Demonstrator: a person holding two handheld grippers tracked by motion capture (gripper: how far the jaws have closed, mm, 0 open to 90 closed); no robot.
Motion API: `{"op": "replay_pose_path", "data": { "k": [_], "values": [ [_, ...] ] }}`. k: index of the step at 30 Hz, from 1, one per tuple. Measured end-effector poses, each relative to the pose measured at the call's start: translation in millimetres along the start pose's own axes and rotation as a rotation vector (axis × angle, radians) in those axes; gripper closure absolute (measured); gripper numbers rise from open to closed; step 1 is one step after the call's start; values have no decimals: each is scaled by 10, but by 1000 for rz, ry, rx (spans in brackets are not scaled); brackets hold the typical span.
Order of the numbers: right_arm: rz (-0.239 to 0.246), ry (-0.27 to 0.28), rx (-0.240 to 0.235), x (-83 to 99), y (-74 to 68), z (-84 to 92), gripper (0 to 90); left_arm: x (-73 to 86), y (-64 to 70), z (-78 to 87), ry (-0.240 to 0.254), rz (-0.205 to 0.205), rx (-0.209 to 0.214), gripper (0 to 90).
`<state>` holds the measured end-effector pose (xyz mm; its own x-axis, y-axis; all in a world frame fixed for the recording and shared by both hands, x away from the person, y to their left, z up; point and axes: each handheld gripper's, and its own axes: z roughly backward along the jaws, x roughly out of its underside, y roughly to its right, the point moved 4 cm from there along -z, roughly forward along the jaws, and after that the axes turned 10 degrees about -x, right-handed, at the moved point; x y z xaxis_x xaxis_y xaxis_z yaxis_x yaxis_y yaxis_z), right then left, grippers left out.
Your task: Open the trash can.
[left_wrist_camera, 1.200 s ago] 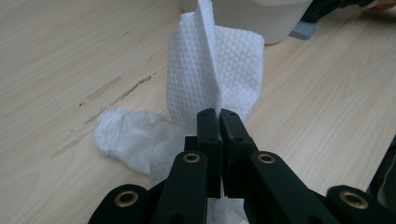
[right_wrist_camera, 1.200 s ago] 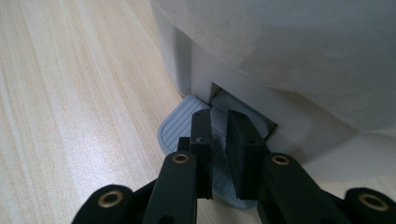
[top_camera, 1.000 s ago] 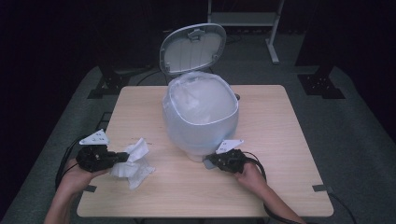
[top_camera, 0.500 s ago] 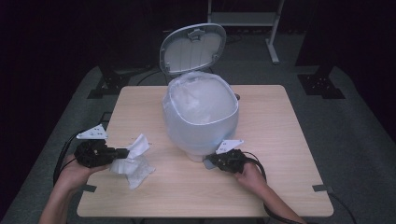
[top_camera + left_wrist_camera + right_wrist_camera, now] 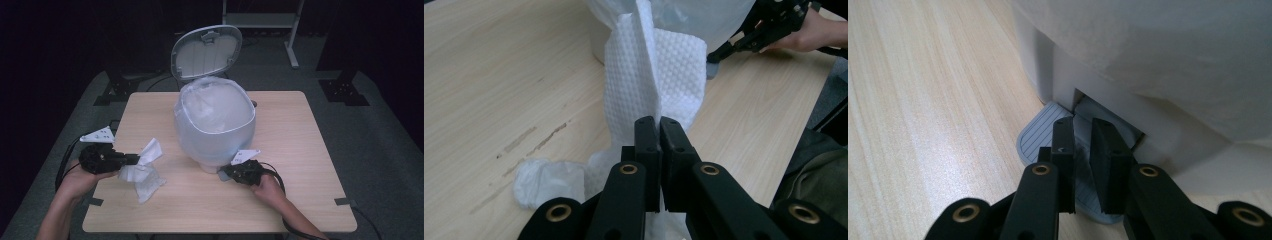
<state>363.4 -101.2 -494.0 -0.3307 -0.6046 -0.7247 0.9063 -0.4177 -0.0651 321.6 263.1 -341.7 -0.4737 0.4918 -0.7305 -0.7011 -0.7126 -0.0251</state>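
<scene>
Paper towel (image 5: pixel 651 80) hangs pinched between the closed jaws of our left gripper (image 5: pixel 134 159), to the left of the pedal bin (image 5: pixel 215 125); more crumpled tissue (image 5: pixel 145 181) lies on the table (image 5: pixel 300 150) just beneath it. Our right gripper (image 5: pixel 1083 131), jaws drawn close together with nothing clamped between them, presses down on the grey foot pedal (image 5: pixel 1040 137) at the bin's base, and the lid (image 5: pixel 207 52) stands open above the plastic liner (image 5: pixel 215 102). We judge the step in hand to be lifting the waste toward the bin. Next we need to carry the towel over the rim and spread the left jaws, with the pedal held down.
</scene>
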Motion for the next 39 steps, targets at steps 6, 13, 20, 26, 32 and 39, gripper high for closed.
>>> {"op": "replay_pose_path", "data": {
  "k": [6, 13, 20, 26, 32, 39],
  "values": [
    [-5, 1, -2, 3, -1, 1, 800, -122, 17, 56, -8, -16, 23, 876],
    [-5, 2, -1, 0, -2, -1, 800, -234, 48, 86, -11, -26, 42, 878],
    [-4, 2, 0, 5, 1, 2, 800, -379, 34, 147, -9, -34, 45, 879],
    [-2, 2, 1, 6, 0, 3, 799, -543, 47, 217, -7, -62, 36, 878],
    [-2, 2, 0, 3, 0, 1, 798, -702, 58, 258, 2, -77, 30, 878],
    [-2, -1, 4, 3, -5, 2, 798, -863, 75, 290, 3, -93, 27, 878]
  ]
}}
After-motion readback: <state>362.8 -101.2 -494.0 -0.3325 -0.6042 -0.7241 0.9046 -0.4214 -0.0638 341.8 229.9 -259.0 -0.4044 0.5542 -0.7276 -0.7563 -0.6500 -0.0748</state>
